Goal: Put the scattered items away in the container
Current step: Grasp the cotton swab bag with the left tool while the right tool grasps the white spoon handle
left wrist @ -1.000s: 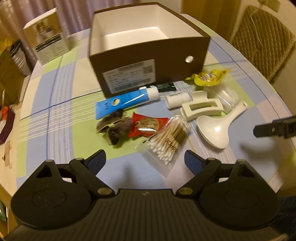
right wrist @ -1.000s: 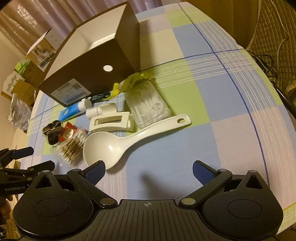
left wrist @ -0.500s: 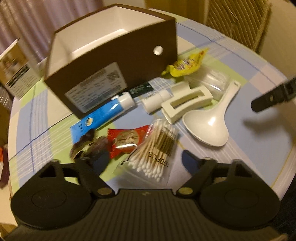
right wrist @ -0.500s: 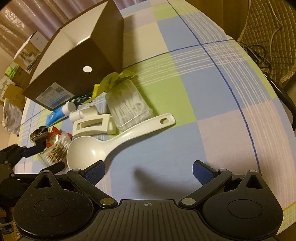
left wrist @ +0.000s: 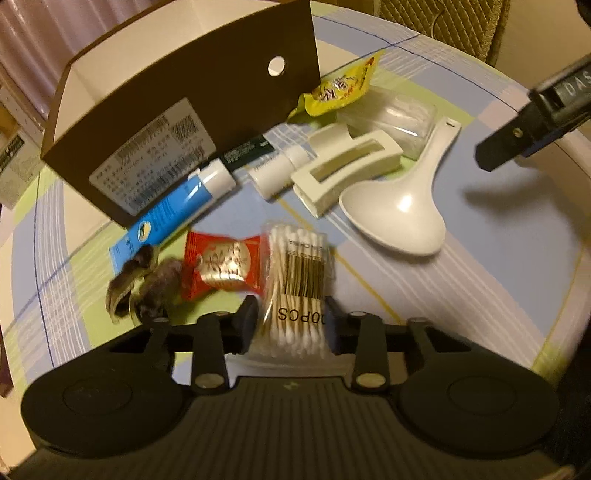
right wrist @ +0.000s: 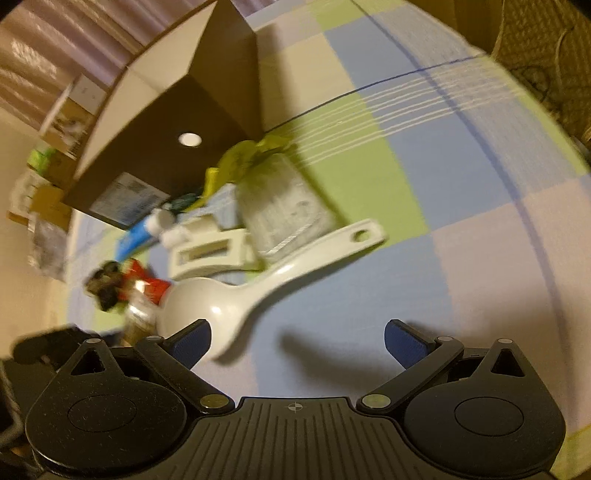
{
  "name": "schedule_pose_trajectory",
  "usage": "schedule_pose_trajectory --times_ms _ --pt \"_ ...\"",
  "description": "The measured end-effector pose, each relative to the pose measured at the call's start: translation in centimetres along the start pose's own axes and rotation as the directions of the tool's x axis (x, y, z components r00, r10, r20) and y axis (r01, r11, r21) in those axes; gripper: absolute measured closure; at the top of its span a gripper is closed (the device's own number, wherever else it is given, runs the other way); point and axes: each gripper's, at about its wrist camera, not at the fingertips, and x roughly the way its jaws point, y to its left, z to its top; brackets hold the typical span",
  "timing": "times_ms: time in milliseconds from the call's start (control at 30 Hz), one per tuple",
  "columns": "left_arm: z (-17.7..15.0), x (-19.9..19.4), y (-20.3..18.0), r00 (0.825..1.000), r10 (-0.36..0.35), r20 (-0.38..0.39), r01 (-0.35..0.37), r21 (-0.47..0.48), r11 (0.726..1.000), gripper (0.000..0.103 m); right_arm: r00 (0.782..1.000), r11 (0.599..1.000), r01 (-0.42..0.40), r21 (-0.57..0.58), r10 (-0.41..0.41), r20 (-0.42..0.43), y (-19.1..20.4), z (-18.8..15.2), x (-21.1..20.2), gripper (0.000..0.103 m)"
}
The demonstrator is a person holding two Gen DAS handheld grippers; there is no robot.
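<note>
A clear pack of cotton swabs (left wrist: 299,266) lies on the checked tablecloth between the fingers of my left gripper (left wrist: 291,319). Its jaws are closing and the pads press the pack's sides. Around it lie a red sweet packet (left wrist: 221,266), a blue tube (left wrist: 177,210), a dark hair tie (left wrist: 147,284), a small white bottle (left wrist: 277,170), a cream hair clip (left wrist: 343,170), a white spoon (left wrist: 399,210) and a yellow packet (left wrist: 340,88). The brown open box (left wrist: 192,92) stands just behind them. My right gripper (right wrist: 295,336) is open above the cloth, its left finger by the spoon (right wrist: 207,310) bowl.
A clear plastic pack (right wrist: 288,214) lies under the spoon handle beside the box (right wrist: 177,147). A wicker chair (left wrist: 443,26) stands past the far table edge. Cartons (right wrist: 70,114) are stacked at the back left. Bare cloth (right wrist: 461,229) spreads to the right of the items.
My left gripper dropped and rolled toward the cotton swab pack, and its jaws closed from wide apart onto it. The right gripper stayed open and shifted slightly closer to the spoon.
</note>
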Motion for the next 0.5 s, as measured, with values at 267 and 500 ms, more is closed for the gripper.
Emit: schedule_pose_trajectory --times_ms 267,500 --pt "-1.9 -1.7 0.4 1.000 -0.025 -0.001 0.025 -0.053 0.998 0.073 0.961 0.897 -0.277 0.345 0.266 0.079 -3.2 -0.5 2.6 0.041" --pt "-2.3 -1.9 1.0 1.000 -0.021 0.000 0.021 -0.125 0.992 0.073 0.933 0.805 -0.357 0.474 0.334 0.136 -4.4 -0.8 4.4 0.071"
